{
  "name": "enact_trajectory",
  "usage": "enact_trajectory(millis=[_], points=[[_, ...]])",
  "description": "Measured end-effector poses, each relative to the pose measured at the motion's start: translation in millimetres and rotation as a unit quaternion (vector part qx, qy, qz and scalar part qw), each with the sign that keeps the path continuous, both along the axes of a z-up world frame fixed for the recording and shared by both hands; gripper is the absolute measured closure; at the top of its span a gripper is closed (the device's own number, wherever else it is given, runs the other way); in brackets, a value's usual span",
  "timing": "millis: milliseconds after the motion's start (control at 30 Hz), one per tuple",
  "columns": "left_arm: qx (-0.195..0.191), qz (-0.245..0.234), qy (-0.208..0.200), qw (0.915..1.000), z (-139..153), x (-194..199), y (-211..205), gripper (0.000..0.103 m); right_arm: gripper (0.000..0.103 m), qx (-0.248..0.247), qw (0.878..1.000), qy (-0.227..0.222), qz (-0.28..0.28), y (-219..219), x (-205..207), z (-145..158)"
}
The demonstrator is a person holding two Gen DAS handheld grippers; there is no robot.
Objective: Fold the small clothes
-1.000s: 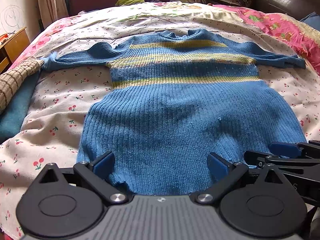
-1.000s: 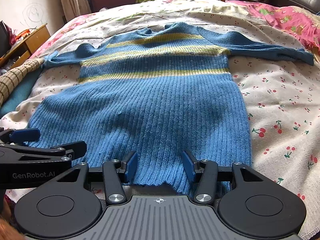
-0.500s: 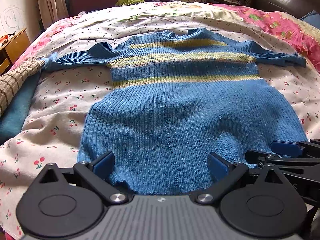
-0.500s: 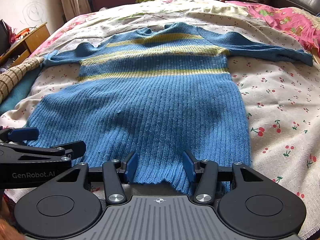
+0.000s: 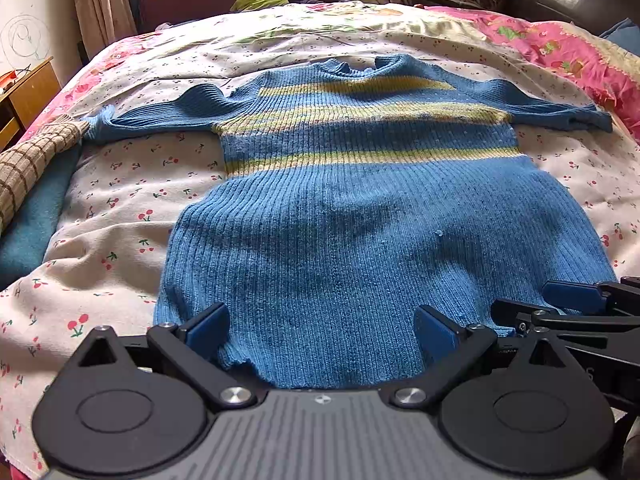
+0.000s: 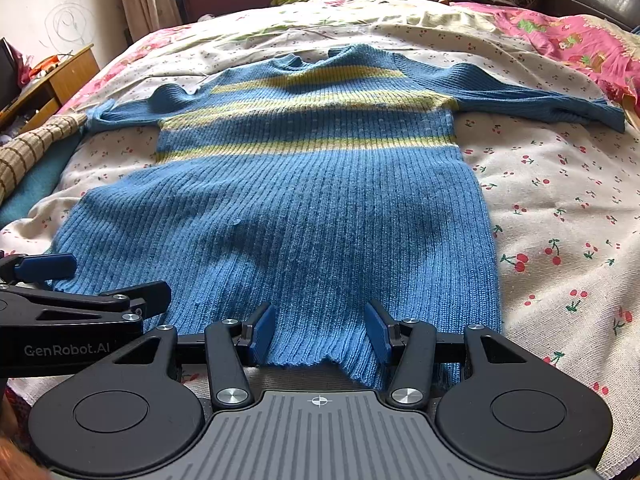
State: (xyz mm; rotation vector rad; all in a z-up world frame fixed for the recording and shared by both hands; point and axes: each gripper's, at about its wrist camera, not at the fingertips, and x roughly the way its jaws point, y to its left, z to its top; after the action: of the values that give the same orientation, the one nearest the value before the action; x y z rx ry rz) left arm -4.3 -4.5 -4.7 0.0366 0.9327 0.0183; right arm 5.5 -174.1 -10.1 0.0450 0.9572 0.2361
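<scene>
A blue ribbed sweater (image 5: pixel 360 232) with yellow stripes lies flat on the bed, front up, both sleeves spread out and the hem toward me. My left gripper (image 5: pixel 322 332) stands wide open over the left part of the hem, its blue pads (image 5: pixel 208 330) apart from the knit's edges. Further right along the hem, my right gripper (image 6: pixel 319 336) stands open over the same sweater (image 6: pixel 304 200), the hem lying loose between its pads (image 6: pixel 378 336). Each gripper shows at the side of the other's view.
The cherry-print bedsheet (image 5: pixel 120 208) covers the bed. A plaid cloth (image 5: pixel 28 168) on a teal blanket (image 5: pixel 32 224) lies at the left edge. A pink quilt (image 6: pixel 580 40) sits at the far right, a wooden nightstand (image 6: pixel 60 76) at the left, a headboard behind.
</scene>
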Motion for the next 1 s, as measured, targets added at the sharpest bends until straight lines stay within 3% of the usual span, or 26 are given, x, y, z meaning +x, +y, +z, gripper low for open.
enact_trajectory(millis=[1000], points=[[0.008,-0.002,0.002,1.0,-2.8,1.0,-2.2,0.0,0.053,-0.022,1.0,-0.006,-0.007,6.3,-1.1,0.1]])
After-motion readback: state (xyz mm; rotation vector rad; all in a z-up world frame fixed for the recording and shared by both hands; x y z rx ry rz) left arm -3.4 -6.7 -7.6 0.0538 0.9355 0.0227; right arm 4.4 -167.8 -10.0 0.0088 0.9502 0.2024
